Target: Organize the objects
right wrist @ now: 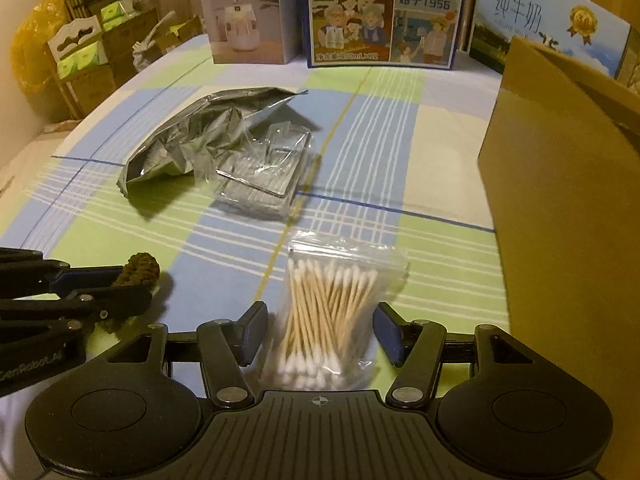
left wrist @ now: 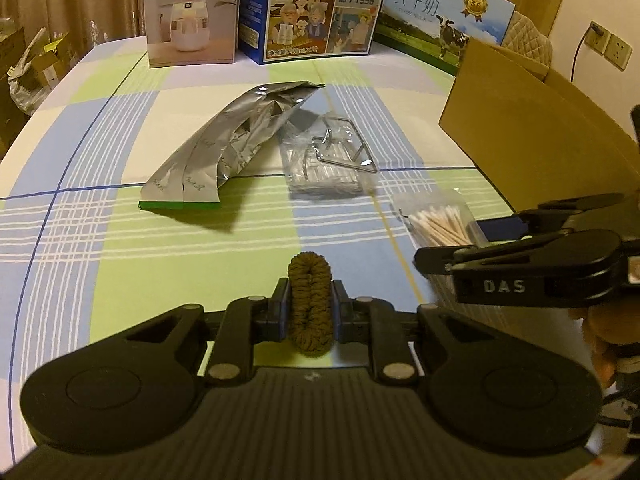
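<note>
A brown hair tie (left wrist: 310,304) stands pinched between the pads of my left gripper (left wrist: 310,308), which is shut on it just above the checked tablecloth (left wrist: 120,248). From the right wrist view the same hair tie (right wrist: 138,270) shows at the left, held by the left gripper (right wrist: 120,288). My right gripper (right wrist: 320,332) is open, its pads on either side of a clear bag of cotton swabs (right wrist: 328,312) lying on the cloth. The left wrist view shows that bag of cotton swabs (left wrist: 436,224) under the right gripper (left wrist: 460,248).
A crumpled silver foil pouch (left wrist: 224,148) and a clear plastic box of white sticks (left wrist: 328,160) lie mid-table. An open cardboard box (right wrist: 568,208) stands at the right. A humidifier carton (left wrist: 188,12) and two milk cartons (left wrist: 316,8) line the far edge.
</note>
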Demonstrator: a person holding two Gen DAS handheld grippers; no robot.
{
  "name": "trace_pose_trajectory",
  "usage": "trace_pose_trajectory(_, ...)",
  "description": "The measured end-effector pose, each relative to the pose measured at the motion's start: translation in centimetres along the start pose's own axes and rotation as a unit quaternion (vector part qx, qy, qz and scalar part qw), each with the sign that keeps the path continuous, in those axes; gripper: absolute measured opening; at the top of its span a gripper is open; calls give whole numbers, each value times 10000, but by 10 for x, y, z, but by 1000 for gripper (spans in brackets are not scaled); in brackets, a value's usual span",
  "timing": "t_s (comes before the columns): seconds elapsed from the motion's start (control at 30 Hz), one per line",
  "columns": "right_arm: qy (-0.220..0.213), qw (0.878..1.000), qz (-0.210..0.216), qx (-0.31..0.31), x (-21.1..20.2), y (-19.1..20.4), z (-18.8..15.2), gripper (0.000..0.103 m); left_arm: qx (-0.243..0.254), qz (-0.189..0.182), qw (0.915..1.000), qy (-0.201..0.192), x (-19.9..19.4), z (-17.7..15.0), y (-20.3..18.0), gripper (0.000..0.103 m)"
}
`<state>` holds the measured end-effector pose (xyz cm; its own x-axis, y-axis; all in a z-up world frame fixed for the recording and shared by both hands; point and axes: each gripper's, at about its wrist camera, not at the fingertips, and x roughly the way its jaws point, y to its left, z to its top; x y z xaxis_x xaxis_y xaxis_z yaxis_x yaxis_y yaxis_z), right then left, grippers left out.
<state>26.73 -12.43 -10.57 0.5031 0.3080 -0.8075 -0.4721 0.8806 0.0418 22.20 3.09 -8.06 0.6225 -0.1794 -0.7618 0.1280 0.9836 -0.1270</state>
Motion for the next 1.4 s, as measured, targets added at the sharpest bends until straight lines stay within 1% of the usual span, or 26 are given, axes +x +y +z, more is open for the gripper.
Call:
trace_pose_trajectory(0.07,-16,9999,-72,-77,0,3,0,44,-16,-11,10000,-14,-1,0,0,16)
trace_pose_trajectory(0.1,-29,9999,-109,-121,0,4,0,35,-20,-20,10000,-15,-1,1,0,16)
trace_pose_trajectory(0.13,-28,9999,-109,-113,-1,4,0,30,-21,-28,10000,-18,0,1,0,16)
trace_pose_trajectory(0.2,-7,9999,-138,-81,-2,3,1,23,-16,-47,10000,-30,-1,1,-1,16)
trace_pose_trajectory(0.23,-9,9999,-149,-48,-2,3,1,22,-9,-54,10000,-33,-1,1,-1,16)
trace_pose_trajectory(0.43,-132,9997,-89,170,-14,0,-2,22,4,-51,10000,-79,-6,3,-1,16)
trace_pose_trajectory(0.63,-365,9992,0,181,-41,4,-8,21,49,48,9999,-120,-14,4,-5,16)
trace_pose_trajectory(0.7,-432,9987,84,251,-53,6,-12,21,102,120,9997,-201,-22,5,-11,16)
trace_pose_trajectory(0.9,-558,9980,116,284,-90,12,-28,21,-11,138,9992,-381,-53,-1,-28,16)
trace_pose_trajectory(1.03,-662,9972,119,320,-119,11,-35,21,-146,75,9988,-452,-78,-8,-40,16)
trace_pose_trajectory(1.2,-854,9955,130,399,-159,11,-44,21,-59,57,9982,-598,-111,-12,-59,16)
trace_pose_trajectory(1.4,-1000,9942,83,389,-199,13,-62,21,83,10,9973,-733,-145,-17,-83,16)
